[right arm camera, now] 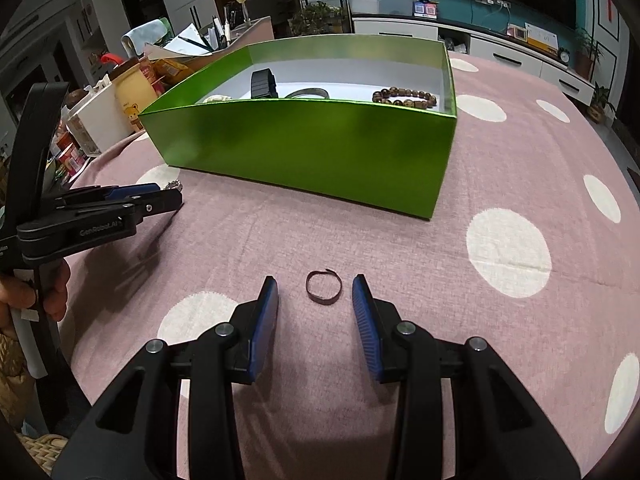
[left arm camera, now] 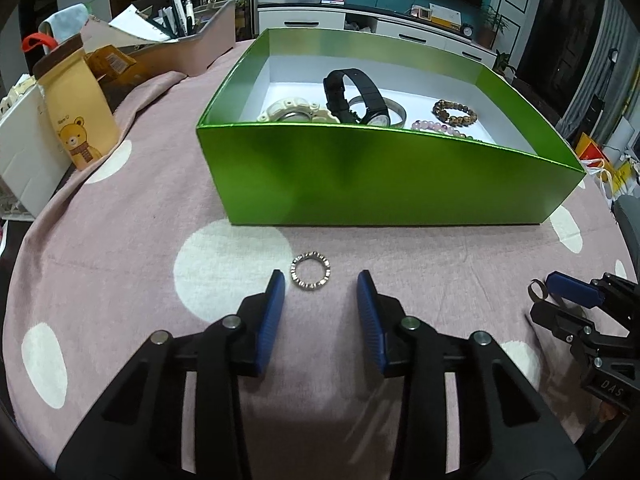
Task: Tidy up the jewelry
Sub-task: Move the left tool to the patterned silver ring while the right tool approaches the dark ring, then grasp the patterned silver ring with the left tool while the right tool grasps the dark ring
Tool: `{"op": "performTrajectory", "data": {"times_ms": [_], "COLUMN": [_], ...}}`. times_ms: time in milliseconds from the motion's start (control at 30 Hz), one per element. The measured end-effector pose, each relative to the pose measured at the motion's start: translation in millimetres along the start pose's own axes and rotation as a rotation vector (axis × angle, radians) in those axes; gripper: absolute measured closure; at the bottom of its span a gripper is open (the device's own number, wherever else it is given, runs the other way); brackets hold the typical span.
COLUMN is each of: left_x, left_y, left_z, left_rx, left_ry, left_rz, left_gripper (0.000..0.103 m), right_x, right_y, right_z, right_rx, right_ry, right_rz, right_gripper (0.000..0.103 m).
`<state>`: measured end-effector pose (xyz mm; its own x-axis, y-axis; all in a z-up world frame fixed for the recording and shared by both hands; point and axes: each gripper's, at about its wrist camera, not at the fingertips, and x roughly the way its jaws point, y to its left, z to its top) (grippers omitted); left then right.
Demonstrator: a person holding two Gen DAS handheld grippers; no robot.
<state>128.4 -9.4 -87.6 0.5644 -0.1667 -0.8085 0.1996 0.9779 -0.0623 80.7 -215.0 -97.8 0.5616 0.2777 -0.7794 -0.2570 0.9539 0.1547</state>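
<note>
Left gripper (left arm camera: 321, 280): black frame, 2 blue ribbed pads, jaws moderately apart and gripping nothing. A small silver ring with a studded band (left arm camera: 311, 275) lies flat on the pink cotton tablecloth with white dots (left arm camera: 120, 248), level with the pad tips in the gap and nearer the left pad; no contact visible.

Right gripper (right arm camera: 315, 286): same build, jaws at a similar moderate spread, nothing clamped. A thin dark band ring with a loose overlapping end (right arm camera: 324, 288) lies on the cloth between the pad tips, apart from both.

Both rings sit on the near side of the open glossy green cardboard box with a white floor (left arm camera: 360, 176), outside it.

Box contents, left wrist view:
- 1 cream plastic watch (left arm camera: 294, 113), against the near wall
- 1 black strap watch (left arm camera: 357, 98), strap arched upward
- 1 grey metal bangle (left arm camera: 394, 109), partly behind the black watch
- 1 brown bead bracelet (left arm camera: 455, 112)
- 1 pale pink bead bracelet (left arm camera: 442, 128), mostly hidden by the near wall

In the right wrist view a hand (right arm camera: 36, 292) holds the left gripper's handle at the left edge.

A tan pouch printed with a bear (left arm camera: 78, 112) stands on the far left of the table, well apart from the box.
</note>
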Motion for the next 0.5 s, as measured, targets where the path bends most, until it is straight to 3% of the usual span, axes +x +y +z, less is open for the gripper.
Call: {"op": "performTrajectory", "data": {"times_ms": [67,167,233,500], "left_x": [0.7,1.2,0.8,-2.5], "left_y": [-0.4,-1.2,-1.2,0.9], "left_z": [0.6,0.0,-1.0,-1.3], "left_rx": [0.005,0.013,0.014,-0.003], "left_ry": [-0.004,-0.014,-0.02,-0.019], "left_rz": [-0.005,-0.006,-0.007,-0.026], "left_gripper": [0.072,0.086,0.086,0.087], "right_x": [1.0,2.2,2.1,-2.3], "right_y": [1.0,1.3,0.2,3.6], "right_z": [1.0,2.2,2.5,1.6], "right_rx": [-0.005,-0.012,-0.01,-0.008], "right_ry": [-0.003,-0.005,-0.006,-0.014], "right_rz": [0.0,-0.013,-0.011,0.005], "right_gripper": [0.065,0.08,0.084,0.084]}}
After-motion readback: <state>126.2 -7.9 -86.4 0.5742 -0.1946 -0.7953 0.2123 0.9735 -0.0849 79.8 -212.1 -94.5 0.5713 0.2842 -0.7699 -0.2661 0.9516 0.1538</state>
